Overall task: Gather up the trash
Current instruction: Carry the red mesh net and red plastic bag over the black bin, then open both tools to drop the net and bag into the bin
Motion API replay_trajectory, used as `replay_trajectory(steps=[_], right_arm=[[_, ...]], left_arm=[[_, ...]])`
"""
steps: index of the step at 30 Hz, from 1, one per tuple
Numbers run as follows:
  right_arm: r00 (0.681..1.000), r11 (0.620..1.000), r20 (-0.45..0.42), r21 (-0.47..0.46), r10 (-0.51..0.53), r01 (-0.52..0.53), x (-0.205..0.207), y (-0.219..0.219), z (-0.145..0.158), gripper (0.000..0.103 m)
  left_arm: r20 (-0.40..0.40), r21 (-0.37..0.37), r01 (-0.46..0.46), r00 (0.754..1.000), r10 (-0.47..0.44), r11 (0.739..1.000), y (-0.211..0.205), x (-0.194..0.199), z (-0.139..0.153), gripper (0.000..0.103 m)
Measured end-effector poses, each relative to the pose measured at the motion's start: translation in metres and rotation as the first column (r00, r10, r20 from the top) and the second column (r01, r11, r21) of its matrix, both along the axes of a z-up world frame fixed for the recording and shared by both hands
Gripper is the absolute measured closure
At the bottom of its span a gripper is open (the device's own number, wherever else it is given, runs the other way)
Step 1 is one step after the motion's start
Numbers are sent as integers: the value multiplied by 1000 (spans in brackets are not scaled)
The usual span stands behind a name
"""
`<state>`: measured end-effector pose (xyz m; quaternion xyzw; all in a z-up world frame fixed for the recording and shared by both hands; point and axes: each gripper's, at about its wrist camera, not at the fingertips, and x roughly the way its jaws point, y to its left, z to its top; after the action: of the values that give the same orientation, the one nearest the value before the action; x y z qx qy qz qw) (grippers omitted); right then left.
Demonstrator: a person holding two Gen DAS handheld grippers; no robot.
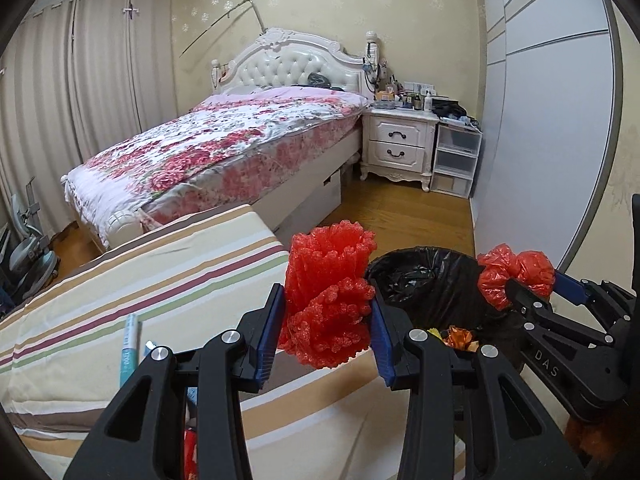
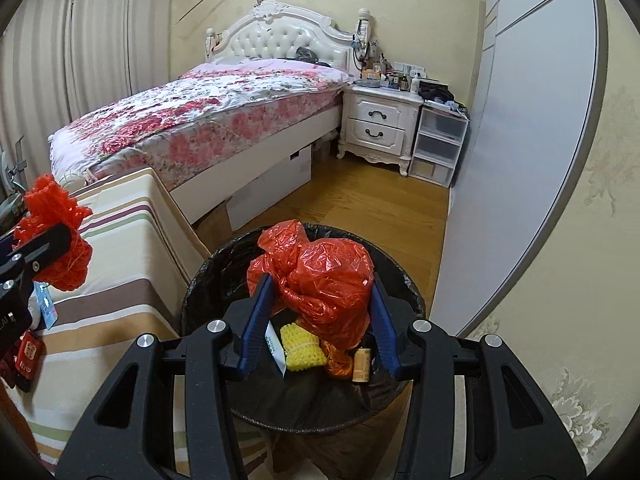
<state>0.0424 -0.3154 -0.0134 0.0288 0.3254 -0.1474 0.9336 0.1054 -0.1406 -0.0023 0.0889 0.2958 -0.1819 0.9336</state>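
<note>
Left wrist view: my left gripper (image 1: 328, 320), jaws partly closed, pinch red foam netting (image 1: 330, 300) between pads. Netting hangs over striped mattress (image 1: 140, 280), just left of bin (image 1: 420, 276), not yet above it. I judge firm pinch because netting is light, springy.

Right wrist view: my right gripper (image 2: 320, 320), jaws partly closed, squeeze crumpled red plastic bag (image 2: 324, 280) directly above bin mouth, ready for drop I think. Only this view shows bin contents under jaws: yellow netting (image 2: 300, 348), small bottle (image 2: 361, 364).
</note>
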Motion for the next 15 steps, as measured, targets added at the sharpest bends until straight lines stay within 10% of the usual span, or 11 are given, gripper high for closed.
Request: replay_trajectory(steps=[15], right_arm=[[998, 998, -45, 34, -54, 56, 37, -28, -21, 57]], left_arm=[[-71, 69, 55, 996, -50, 996, -56, 36, -35, 62]])
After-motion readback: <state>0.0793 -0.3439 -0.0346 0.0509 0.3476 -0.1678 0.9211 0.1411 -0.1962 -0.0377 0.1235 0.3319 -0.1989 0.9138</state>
